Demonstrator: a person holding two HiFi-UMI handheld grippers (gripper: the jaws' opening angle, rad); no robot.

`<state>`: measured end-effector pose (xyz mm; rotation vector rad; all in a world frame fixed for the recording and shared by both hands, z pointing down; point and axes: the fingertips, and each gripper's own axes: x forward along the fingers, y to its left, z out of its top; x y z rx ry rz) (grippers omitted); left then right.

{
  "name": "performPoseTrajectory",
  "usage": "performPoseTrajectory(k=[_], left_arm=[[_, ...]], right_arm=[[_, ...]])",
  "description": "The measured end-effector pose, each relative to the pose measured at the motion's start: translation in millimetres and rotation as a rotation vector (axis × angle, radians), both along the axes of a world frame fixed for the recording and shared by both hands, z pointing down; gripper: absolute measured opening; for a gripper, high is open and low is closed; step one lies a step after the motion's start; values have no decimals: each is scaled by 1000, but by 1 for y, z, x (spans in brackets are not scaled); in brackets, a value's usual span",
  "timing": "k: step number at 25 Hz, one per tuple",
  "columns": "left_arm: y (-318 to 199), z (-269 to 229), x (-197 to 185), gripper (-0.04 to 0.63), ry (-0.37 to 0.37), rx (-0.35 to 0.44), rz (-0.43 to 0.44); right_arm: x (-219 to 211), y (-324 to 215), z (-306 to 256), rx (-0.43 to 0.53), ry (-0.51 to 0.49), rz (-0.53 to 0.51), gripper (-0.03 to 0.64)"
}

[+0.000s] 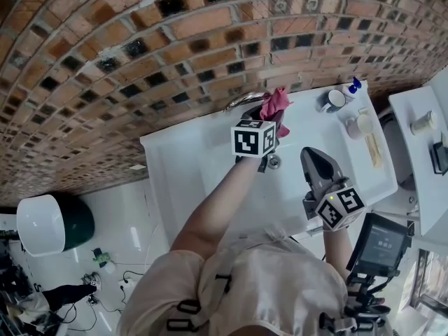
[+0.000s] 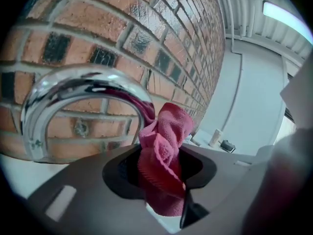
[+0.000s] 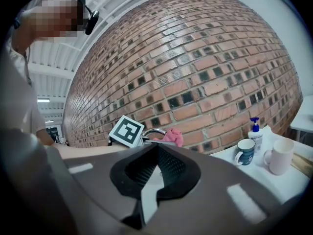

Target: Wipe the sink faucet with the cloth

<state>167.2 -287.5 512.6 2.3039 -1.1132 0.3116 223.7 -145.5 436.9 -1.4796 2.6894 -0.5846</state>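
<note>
Left gripper [image 2: 162, 156] clamps the pink cloth [image 2: 166, 131] between its fingers. The bunched cloth protrudes beyond the fingertips, at the chrome faucet [image 2: 63, 89] arch. Right gripper [image 3: 155, 147]: fingers closed, empty.

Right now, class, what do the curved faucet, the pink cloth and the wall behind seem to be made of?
Faucet: probably chromed metal, mirror-glossy, with bright reflections.
Cloth: soft knit, perhaps microfibre; matte, fuzzy, crumpled folds.
Wall: brick or brick tile, with dark inset squares and a slight sheen.
</note>
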Motion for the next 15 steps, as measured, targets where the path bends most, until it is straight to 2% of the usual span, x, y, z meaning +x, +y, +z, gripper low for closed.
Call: performPoseTrajectory(k=[7,9,12,15], left_arm=[[7,25,-1,166,-25,-92,35],[12,20,-6,166,-21,-92,29],[24,-3,-7,166,6,-31,36],[36,-46,-13,166,22,97,42]], right_arm=[[-2,-1,-6,6,-14,-3,-10],[-5,2,-10,13,-11,-12,-9],[-8,7,-17,28,-13,-19,-9],[-13,11,-25,47,-17,-32,-10]])
